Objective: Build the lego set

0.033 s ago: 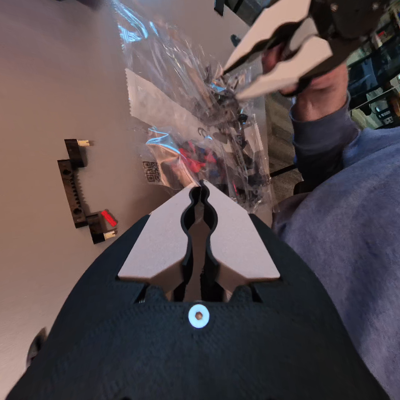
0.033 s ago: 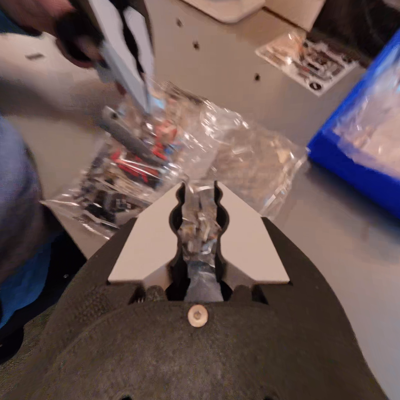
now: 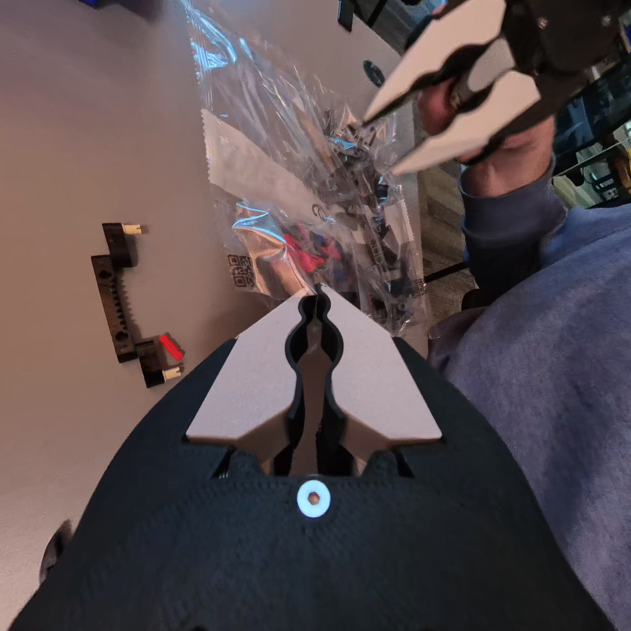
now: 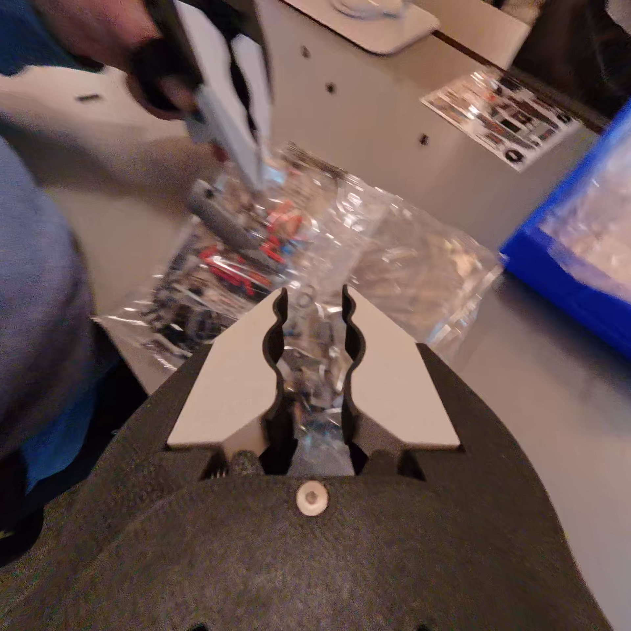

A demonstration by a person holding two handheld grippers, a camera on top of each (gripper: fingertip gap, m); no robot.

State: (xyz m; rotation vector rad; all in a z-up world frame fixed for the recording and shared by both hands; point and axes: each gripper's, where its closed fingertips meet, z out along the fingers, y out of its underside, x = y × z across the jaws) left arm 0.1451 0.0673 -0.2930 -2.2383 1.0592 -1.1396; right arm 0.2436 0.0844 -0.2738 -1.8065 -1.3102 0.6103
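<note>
Apparently the step in hand is to get pieces out of the bag, before more building can go on.

From the left wrist view, the left gripper (image 3: 317, 300) has its jaws pressed together at the tips, and they seem to pinch the near edge of the bag (image 3: 300, 191); the film there is too thin to be sure. The bag is clear plastic, wrinkled and shiny, with dark, red and blue pieces inside. It lies on the counter (image 3: 85, 136), near its edge and close to the person's sleeve (image 3: 505, 246). Well apart on the left lies a small assembly (image 3: 116, 307): a black toothed bar with black blocks at both ends, pale pins and one red pin. The right gripper (image 3: 379, 143) comes from above with its jaws spread, the tips touching the upper part of the bag.

From the right wrist view, the same jaws are clearly apart, with crumpled film between them. The left gripper (image 4: 252, 170) is blurred, pointing down into the bag. A blue bin (image 4: 560, 280) stands at the right, a printed sheet (image 4: 495, 112) farther back.

I judge the next move needs the right jaws to close on the film, then a pull away from the left grip. The film is slippery and may slide out.
</note>
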